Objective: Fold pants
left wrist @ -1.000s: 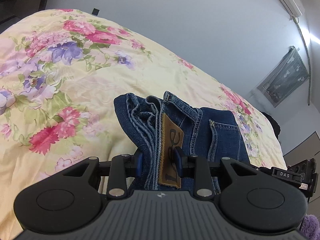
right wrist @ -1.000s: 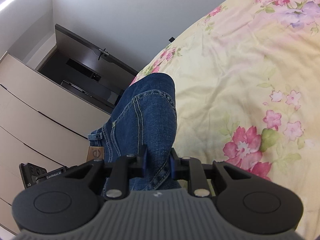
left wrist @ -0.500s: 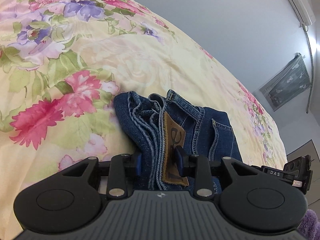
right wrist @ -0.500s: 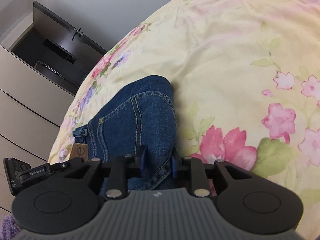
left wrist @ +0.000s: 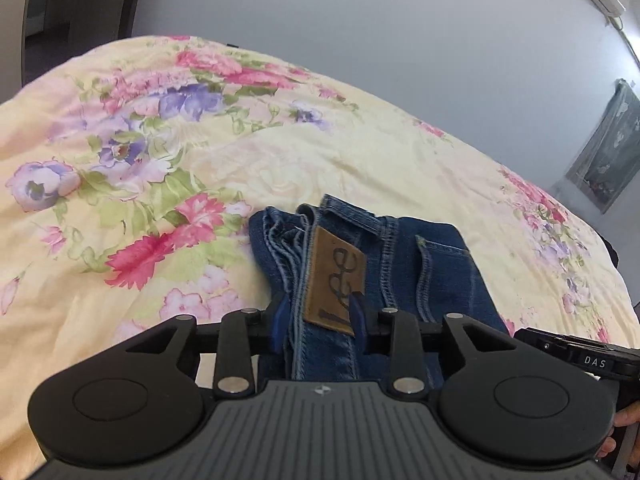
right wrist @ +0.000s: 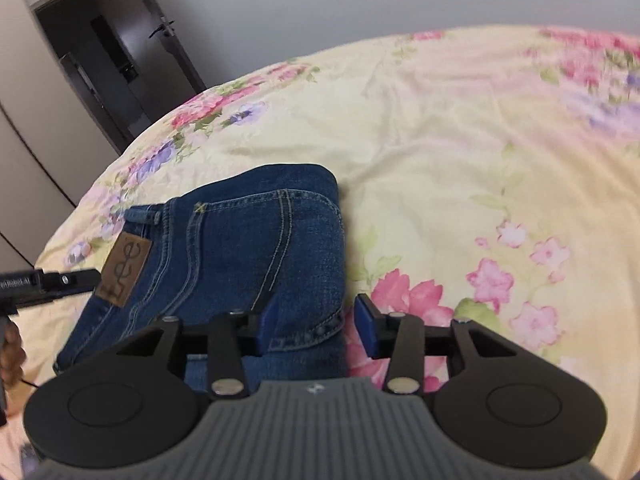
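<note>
Folded blue jeans (left wrist: 436, 264) lie on a floral bed cover (left wrist: 120, 184). Their waistband, with a brown leather label (left wrist: 336, 276), faces my left gripper (left wrist: 319, 316), which is shut on the waistband beside the label. In the right wrist view the jeans (right wrist: 240, 248) lie flat, back pocket up. My right gripper (right wrist: 316, 322) straddles their near right edge and its jaws are opening: the right pad (right wrist: 366, 324) stands clear of the denim. The left gripper's body (right wrist: 44, 282) shows at the left edge there.
The bed cover (right wrist: 480, 160) stretches far and right of the jeans. A dark doorway (right wrist: 104, 60) and pale wardrobe doors stand behind the bed on the left. A person's hand (right wrist: 12, 350) holds the left tool. The right tool's body (left wrist: 580, 356) is beside the jeans.
The right jaws have spread and let go of the jeans' edge, and that view has rolled level. The jeans have come down flat on the bed. The left grip is unchanged.
</note>
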Motion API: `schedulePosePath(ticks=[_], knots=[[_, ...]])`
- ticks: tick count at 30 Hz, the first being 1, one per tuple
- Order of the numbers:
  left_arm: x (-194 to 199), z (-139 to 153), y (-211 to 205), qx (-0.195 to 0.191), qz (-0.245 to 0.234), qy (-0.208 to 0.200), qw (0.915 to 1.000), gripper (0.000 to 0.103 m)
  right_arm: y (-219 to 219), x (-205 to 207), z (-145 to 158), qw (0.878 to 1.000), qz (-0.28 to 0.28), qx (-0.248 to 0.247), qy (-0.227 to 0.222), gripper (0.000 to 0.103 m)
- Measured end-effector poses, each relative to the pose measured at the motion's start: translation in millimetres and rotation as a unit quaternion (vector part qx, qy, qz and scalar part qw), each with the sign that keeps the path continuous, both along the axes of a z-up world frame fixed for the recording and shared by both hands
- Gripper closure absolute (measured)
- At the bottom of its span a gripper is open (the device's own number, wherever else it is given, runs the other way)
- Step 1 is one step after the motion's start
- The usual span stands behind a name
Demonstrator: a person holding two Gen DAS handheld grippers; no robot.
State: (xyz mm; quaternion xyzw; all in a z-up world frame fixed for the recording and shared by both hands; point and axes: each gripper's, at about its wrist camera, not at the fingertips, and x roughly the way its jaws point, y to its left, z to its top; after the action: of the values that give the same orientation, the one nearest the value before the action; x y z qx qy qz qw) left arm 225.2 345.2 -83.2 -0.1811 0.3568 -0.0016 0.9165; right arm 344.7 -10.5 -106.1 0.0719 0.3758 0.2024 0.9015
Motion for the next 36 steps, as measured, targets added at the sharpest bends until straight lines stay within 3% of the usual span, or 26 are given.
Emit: schedulePosePath(ticks=[5, 10, 14, 18, 20, 21, 25, 28, 31, 36], knots=[[-32, 2, -33, 0.062, -0.033, 0.006, 0.9975, 0.072, -9, -75, 4, 0.999, 0.002, -0.025, -0.03, 0.065], [-33, -21, -39, 0.092, -0.047, 0.04, 0.9939, 0.076, -11, -116, -11, 0.999, -0.025, -0.029, -0.002, 0.077], [-27, -30, -33, 0.081, -0.051, 0.054, 0.9939, 0.076, -2, -108, -23, 0.999, -0.034, -0.034, 0.013, 0.078], [-28, -33, -32, 0.081, -0.055, 0.056, 0.9936, 0.076, 14, -90, -37, 0.996, -0.042, -0.07, 0.029, 0.076], [-29, -34, -32, 0.08, -0.055, 0.055, 0.9937, 0.076, 13, -93, -35, 0.996, -0.049, -0.067, 0.026, 0.086], [-29, -34, -31, 0.081, -0.055, 0.056, 0.9936, 0.076, 11, -98, -30, 0.997, -0.047, -0.062, 0.019, 0.096], [-27, -36, -32, 0.087, -0.053, 0.062, 0.9928, 0.076, -2, -129, -13, 0.997, -0.037, -0.061, -0.009, 0.101], [-27, -37, -32, 0.091, -0.059, 0.062, 0.9922, 0.076, -8, -143, -23, 0.996, -0.038, -0.085, 0.009, 0.103], [-26, -36, -31, 0.087, -0.058, 0.065, 0.9924, 0.076, -27, -147, -52, 0.994, -0.059, -0.067, 0.067, 0.103], [-26, -36, -33, 0.095, -0.057, 0.067, 0.9915, 0.076, -21, -152, -22, 0.998, -0.036, -0.061, 0.004, 0.103]])
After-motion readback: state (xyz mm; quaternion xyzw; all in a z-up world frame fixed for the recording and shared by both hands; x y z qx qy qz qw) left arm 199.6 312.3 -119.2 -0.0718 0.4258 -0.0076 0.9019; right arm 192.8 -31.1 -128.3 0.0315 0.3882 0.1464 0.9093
